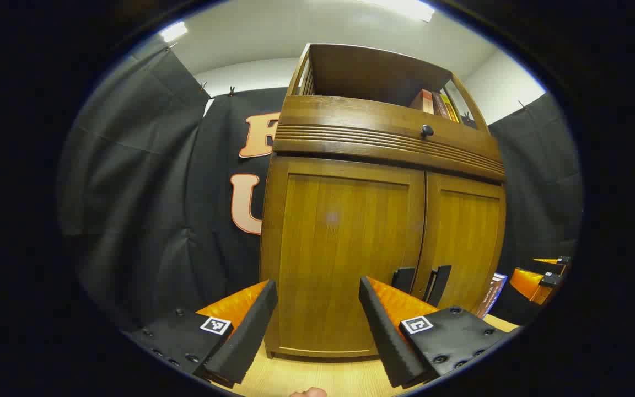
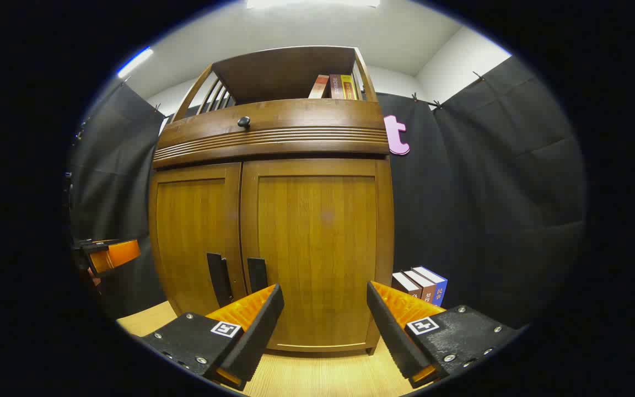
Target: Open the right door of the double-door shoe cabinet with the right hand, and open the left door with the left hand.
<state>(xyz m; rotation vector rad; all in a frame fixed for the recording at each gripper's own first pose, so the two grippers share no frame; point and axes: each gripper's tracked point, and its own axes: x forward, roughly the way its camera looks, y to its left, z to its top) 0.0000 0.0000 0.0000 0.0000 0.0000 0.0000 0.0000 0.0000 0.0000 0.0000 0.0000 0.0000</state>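
Two closed doors face the grippers, with two upright black handles at the seam: right handle (image 2: 257,274) lies at ten o'clock from the spread, empty right gripper (image 2: 322,325); left handle (image 1: 404,279) at two o'clock from the spread, empty left gripper (image 1: 317,322).

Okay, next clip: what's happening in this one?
A person holds a two-finger gripper in each hand, both facing a wooden shoe cabinet on a light wood surface. Both doors are shut. The right gripper hangs open before the right door, short of its dark handle. The left gripper is open too, before the left door, touching nothing. Books stand beside the cabinet.
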